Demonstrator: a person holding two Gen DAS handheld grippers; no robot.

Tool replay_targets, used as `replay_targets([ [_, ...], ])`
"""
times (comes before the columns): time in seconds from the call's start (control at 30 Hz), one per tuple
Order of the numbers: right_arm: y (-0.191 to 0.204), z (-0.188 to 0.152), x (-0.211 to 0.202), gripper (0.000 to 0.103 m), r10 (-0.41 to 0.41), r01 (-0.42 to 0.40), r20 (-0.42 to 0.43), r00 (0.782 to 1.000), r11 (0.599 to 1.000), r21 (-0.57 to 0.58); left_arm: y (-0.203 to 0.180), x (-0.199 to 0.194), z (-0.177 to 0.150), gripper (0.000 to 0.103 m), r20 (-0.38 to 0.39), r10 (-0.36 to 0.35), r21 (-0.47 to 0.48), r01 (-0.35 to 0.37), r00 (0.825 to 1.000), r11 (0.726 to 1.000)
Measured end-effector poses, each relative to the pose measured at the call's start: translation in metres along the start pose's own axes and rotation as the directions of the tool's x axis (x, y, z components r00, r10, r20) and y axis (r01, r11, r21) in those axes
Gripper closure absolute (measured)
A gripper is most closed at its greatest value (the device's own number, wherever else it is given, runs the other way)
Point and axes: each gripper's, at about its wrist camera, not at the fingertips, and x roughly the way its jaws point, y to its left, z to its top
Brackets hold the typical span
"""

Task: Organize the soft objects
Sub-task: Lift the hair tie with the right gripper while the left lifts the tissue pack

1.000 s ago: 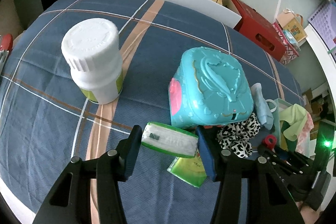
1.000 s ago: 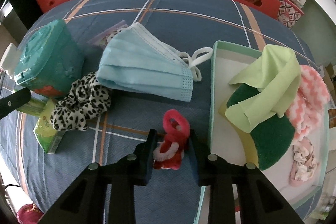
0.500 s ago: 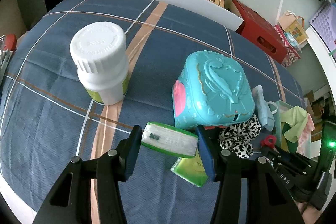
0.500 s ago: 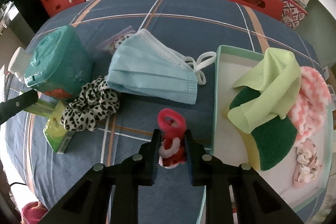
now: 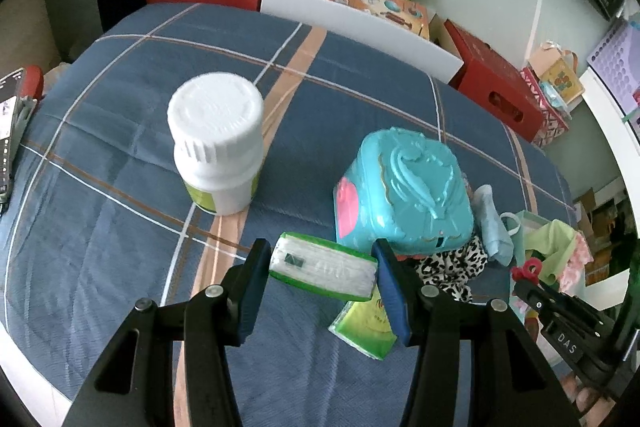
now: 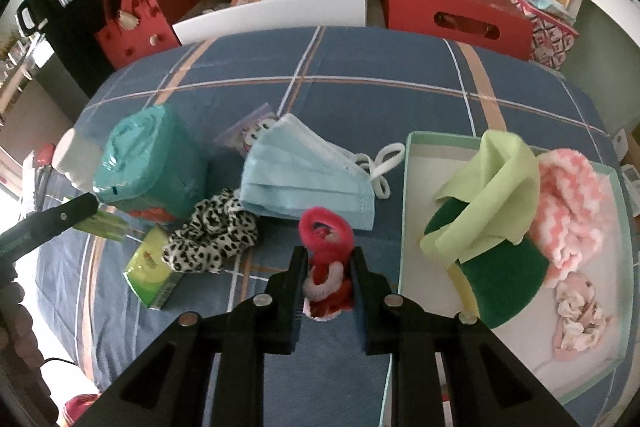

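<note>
Here, gripping soft items in both grippers above the blue plaid cloth [image 5: 120,235].

Nearest, pinching a red-and-pink hair tie [image 6: 327,259] tightly between the pads of the right gripper [image 6: 329,281], its pink loop sticking up past the fingertips, lifted clear of the cloth just left of the pale-green tray [image 6: 404,211]. Clamping a green-edged tissue pack [image 5: 323,265] crosswise in the left gripper [image 5: 320,277], over a second green packet [image 5: 366,327] lying on the cloth. Beyond, lying between them: a leopard-print scrunchie [image 6: 212,237] beside the teal box [image 5: 404,187], a blue face mask [image 6: 308,183] behind. Already sitting in the tray: a green cloth [image 6: 496,187], sponge [image 6: 504,279], pink-striped cloth [image 6: 568,203]. Farther off, standing upright, a white bottle [image 5: 218,143].
</note>
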Motion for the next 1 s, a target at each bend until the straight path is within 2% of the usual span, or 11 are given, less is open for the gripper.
replay_targets([
  [0.1,0.001,0.002,-0.004,0.081,0.003,-0.003,0.014,1.000,1.000,-0.004,0.001,-0.009,0.002,0.049,0.030,0.014,-0.006,-0.013,0.999,1.000],
  [0.27,0.002,0.004,-0.022,0.081,-0.001,0.001,0.069,0.998,1.000,0.001,-0.001,-0.036,0.004,0.049,0.123,0.047,0.006,-0.048,0.991,0.999],
  [0.43,-0.002,0.006,-0.043,0.081,-0.015,0.013,0.127,0.992,1.000,0.016,-0.013,-0.060,0.005,0.049,0.192,0.015,0.027,-0.021,0.981,0.999],
  [0.6,-0.012,0.007,-0.060,0.081,-0.037,0.032,0.164,0.986,0.999,0.036,-0.039,-0.073,0.004,0.049,0.231,-0.034,0.090,0.013,0.972,0.996],
  [0.8,-0.027,0.005,-0.074,0.081,-0.067,0.053,0.194,0.979,0.996,0.078,-0.076,-0.070,-0.005,0.049,0.203,-0.124,0.194,0.084,0.971,0.977],
  [1.0,-0.048,0.004,-0.081,0.081,-0.100,0.075,0.199,0.975,0.989,0.130,-0.110,-0.063,-0.019,0.049,0.161,-0.181,0.273,0.132,0.970,0.953],
])
